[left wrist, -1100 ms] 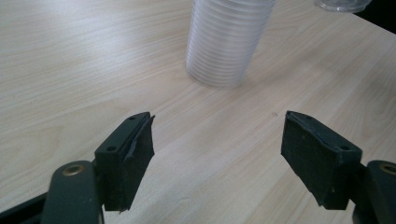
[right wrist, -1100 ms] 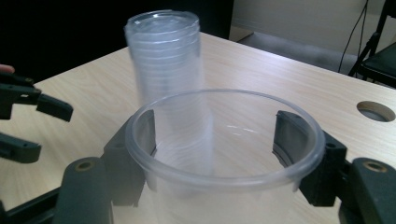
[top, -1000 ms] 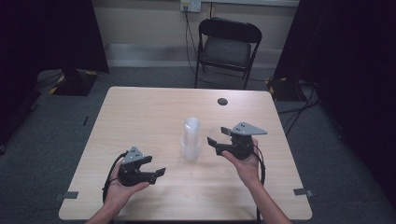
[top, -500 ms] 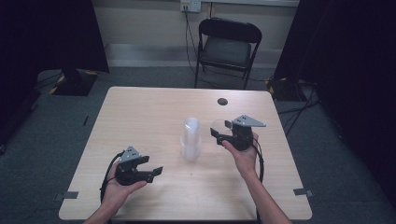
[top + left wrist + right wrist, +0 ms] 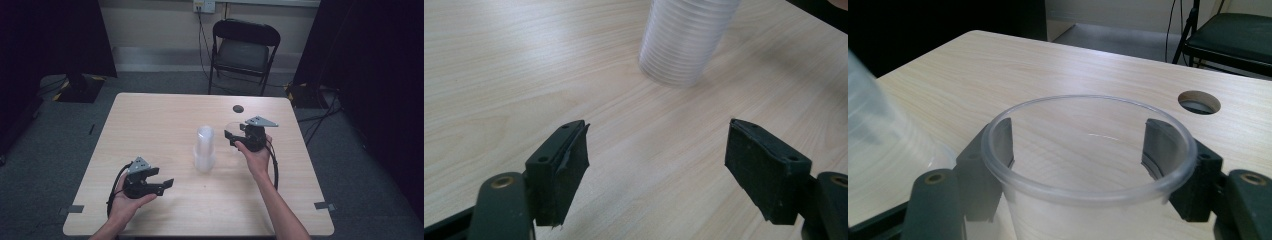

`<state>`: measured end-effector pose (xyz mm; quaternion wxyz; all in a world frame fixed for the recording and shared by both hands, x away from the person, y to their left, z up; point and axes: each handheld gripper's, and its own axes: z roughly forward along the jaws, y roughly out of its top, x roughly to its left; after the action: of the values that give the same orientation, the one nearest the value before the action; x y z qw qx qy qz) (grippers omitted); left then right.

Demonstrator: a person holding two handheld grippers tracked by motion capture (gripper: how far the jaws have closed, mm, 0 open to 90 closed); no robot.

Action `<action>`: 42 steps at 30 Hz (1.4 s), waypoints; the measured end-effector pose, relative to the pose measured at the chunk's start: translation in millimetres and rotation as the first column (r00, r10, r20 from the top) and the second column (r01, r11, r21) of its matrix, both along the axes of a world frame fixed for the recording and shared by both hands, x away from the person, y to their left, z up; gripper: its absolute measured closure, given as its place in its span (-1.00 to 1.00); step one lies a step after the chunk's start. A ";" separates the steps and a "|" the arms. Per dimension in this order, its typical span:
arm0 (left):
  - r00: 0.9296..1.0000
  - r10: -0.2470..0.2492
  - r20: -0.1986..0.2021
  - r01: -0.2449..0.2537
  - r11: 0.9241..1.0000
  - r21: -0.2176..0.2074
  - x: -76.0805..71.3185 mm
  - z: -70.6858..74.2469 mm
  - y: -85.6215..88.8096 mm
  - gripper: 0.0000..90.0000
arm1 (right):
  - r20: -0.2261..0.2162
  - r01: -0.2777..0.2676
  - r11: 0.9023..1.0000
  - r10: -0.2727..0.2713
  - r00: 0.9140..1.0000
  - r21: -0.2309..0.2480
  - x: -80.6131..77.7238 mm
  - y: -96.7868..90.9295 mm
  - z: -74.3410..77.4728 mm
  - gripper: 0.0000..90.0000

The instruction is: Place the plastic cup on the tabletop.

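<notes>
While the left tongs (image 5: 656, 165) gape unloaded, the right tongs (image 5: 1078, 150), lately widening, bracket an empty clear cup (image 5: 1088, 165) beside the cup stack (image 5: 204, 149).

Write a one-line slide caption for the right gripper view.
Clear plastic cup upright between the right gripper's jaws above the wooden table, beside a stack of cups.

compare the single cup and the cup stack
The single cup sits upright, mouth up, between the right tongs; the cup stack stands alone mid-table, untouched. The stack is taller and looks cloudy with ribbed rims; the cup is short and clear. Both are clear plastic.
</notes>
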<state>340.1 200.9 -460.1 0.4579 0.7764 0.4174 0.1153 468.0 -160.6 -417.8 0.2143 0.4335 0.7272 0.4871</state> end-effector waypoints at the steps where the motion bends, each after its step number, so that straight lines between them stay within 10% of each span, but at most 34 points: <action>1: 1.000 0.000 0.001 0.000 1.000 0.000 0.0 0.0 0.3 -0.44 | 0.000 0.000 1.000 0.000 1.000 0.000 0.0 0.0 0.0 -0.36; 22: 1.000 0.002 -0.011 -0.002 1.000 -0.009 -0.1 -0.7 0.5 -0.42 | -0.084 0.038 0.999 -0.041 0.996 -0.029 43.2 7.1 -30.9 -0.40; 42: 1.000 0.001 -0.007 -0.001 1.000 -0.010 -0.9 -0.2 0.2 -0.41 | -0.072 0.038 0.998 -0.042 0.997 -0.051 33.4 -2.7 -45.1 -0.40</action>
<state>339.2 201.1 -460.3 0.4602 0.7744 0.4198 0.1107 501.4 -163.3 -462.9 0.2081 0.4600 0.7375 0.4485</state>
